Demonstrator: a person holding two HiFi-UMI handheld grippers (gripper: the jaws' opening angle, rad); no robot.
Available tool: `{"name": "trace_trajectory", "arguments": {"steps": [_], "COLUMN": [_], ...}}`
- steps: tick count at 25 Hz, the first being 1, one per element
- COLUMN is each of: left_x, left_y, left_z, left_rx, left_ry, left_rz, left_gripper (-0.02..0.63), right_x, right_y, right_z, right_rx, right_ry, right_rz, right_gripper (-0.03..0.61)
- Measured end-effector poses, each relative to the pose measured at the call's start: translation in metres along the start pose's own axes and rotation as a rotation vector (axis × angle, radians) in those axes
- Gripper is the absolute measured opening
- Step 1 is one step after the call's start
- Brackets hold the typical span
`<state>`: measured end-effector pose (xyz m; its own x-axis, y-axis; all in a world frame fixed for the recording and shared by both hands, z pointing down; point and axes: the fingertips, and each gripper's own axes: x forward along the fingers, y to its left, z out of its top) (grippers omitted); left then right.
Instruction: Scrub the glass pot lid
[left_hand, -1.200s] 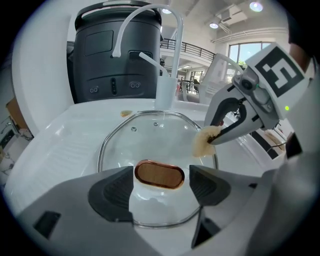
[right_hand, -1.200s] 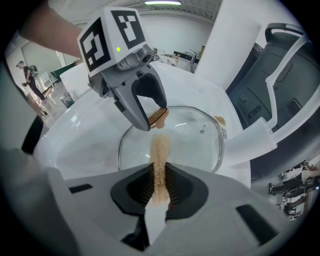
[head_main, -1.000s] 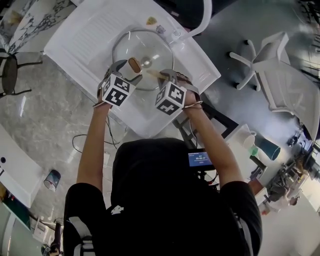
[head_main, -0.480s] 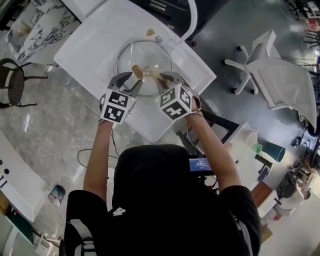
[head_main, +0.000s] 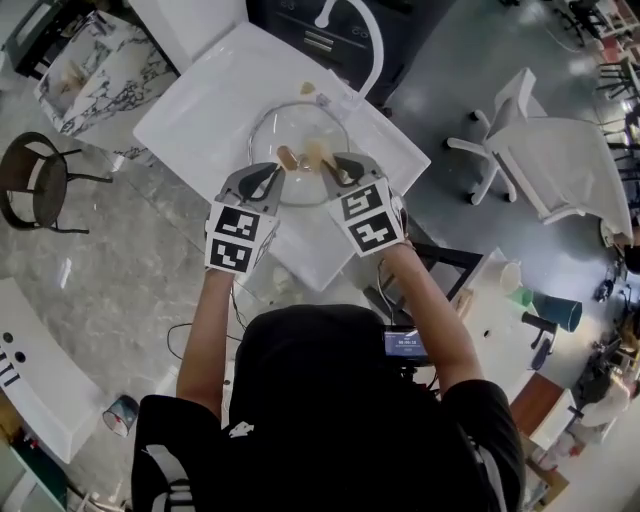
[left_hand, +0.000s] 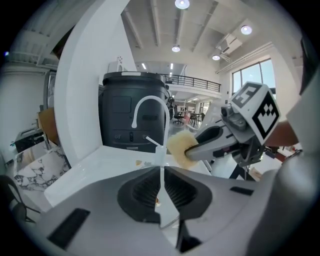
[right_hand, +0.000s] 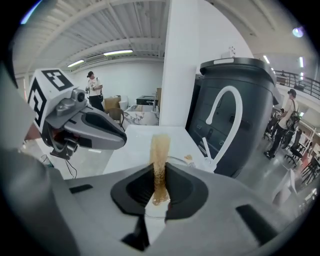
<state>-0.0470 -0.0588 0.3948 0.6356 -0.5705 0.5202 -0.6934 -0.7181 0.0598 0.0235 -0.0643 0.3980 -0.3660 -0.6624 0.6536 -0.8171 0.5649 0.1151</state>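
Head view: glass pot lid (head_main: 300, 122) lies in the white sink (head_main: 200, 110), with both tools at its near rim.

Left gripper view: left hand-held gripper (left_hand: 161, 172) is closing, apparently on the lid's thin rim. Only this view shows the sponge (left_hand: 180, 147) broadside.

Right gripper view: right hand-held gripper (right_hand: 159, 192) clamps the sponge edge-on.

Risk: the rim grip slips under scrubbing and the lid skids.

Desk (head_main: 200, 110) left half & near-left corner bare, free approach. Far edge blocked by faucet (left_hand: 166, 127), dark bin (left_hand: 122, 115) behind. Glass pot lid (head_main: 300, 125) fills mid desk. L hand-held gripper (head_main: 270, 175), jaws closing on lid's near rim, & R hand-held gripper (head_main: 332, 166) w/ sponge (left_hand: 181, 147) crowd near edge, narrow gap btwn them.
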Motion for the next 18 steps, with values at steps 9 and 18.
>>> {"name": "trace_trajectory", "arguments": {"steps": [9,18], "left_x": [-0.069,-0.131], "left_y": [-0.023,-0.033], "left_z": [0.054,0.081], "left_rx": [0.107,0.157], "left_ry": [-0.172,-0.310], "left_rz": [0.013,0.026], "left_gripper": [0.009,0.006], "right_x": [-0.057,-0.112], "right_y": [0.018,0.039], "right_z": [0.052,0.083], "right_rx": [0.025,0.053], "right_ry": [-0.175,-0.323], "right_rz": [-0.074,-0.163], "right_gripper": [0.028,0.028]}}
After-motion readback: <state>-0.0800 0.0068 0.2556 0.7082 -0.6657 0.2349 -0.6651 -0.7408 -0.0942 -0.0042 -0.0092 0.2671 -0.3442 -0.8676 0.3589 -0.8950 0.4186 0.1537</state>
